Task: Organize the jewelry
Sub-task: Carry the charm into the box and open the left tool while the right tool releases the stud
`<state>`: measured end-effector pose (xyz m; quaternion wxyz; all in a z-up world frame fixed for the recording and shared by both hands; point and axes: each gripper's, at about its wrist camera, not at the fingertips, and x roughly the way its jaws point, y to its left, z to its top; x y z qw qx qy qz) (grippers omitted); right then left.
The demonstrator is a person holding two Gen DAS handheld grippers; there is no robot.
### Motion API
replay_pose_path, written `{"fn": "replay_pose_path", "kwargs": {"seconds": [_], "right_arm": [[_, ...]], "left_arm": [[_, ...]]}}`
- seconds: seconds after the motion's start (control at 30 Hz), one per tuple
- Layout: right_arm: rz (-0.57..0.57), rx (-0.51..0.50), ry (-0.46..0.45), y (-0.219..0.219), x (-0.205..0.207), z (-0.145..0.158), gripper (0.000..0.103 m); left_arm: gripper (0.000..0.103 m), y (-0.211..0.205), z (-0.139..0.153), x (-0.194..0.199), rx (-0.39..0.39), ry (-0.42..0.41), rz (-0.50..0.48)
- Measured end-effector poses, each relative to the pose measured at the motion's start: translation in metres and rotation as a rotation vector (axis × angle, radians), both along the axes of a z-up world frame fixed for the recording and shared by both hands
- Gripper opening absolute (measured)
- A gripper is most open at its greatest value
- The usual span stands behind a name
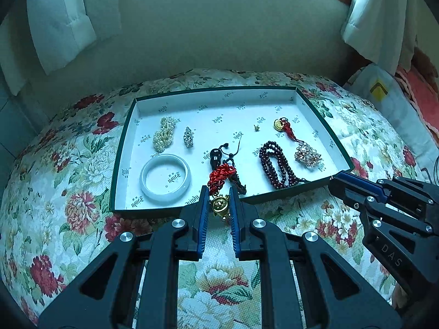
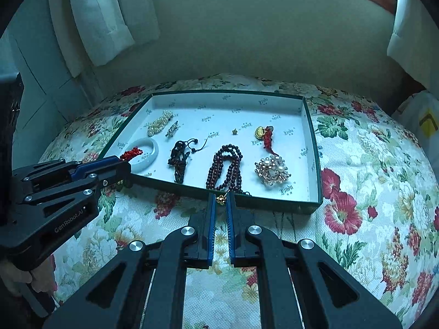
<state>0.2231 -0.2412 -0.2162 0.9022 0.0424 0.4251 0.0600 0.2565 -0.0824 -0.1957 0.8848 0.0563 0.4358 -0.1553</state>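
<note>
A shallow green-rimmed tray (image 1: 323, 115) with a white floor lies on the floral bedspread. It holds a pearl cluster (image 1: 164, 134), a crystal brooch (image 1: 188, 136), a white bangle (image 1: 165, 177), a black cord piece (image 1: 216, 156), dark red beads (image 1: 277, 164), a gold coin with red tassel (image 1: 284, 126) and a pearl-crystal brooch (image 1: 307, 155). My left gripper (image 1: 218, 194) is shut on a gold charm (image 1: 220, 205) with a red knotted cord (image 1: 221, 175), at the tray's near rim. My right gripper (image 2: 221, 196) is shut on a small gold earring (image 2: 221, 198) just in front of the near rim.
White curtains (image 1: 63, 22) hang at back left and right. A white plastic bag (image 1: 384, 96) lies at the bed's right edge. The floral bedspread (image 2: 370, 192) surrounds the tray on all sides.
</note>
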Motion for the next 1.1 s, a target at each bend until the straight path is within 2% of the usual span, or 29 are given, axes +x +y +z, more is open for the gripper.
{"fn": "replay_pose_path", "kwargs": {"seconds": [0.33, 0.8, 1.1], "right_arm": [[-0.001, -0.010, -0.044, 0.001, 0.043, 0.011, 0.007], [-0.016, -0.029, -0.078, 0.000, 0.109, 0.015, 0.007], [-0.010, -0.051, -0.032, 0.005, 0.146, -0.008, 0.007]], "left_arm": [[0.014, -0.004, 0.009, 0.040, 0.010, -0.045, 0.015], [0.014, -0.015, -0.007, 0.102, 0.034, -0.040, 0.049], [0.014, -0.022, -0.030, 0.139, 0.058, 0.015, 0.068]]}}
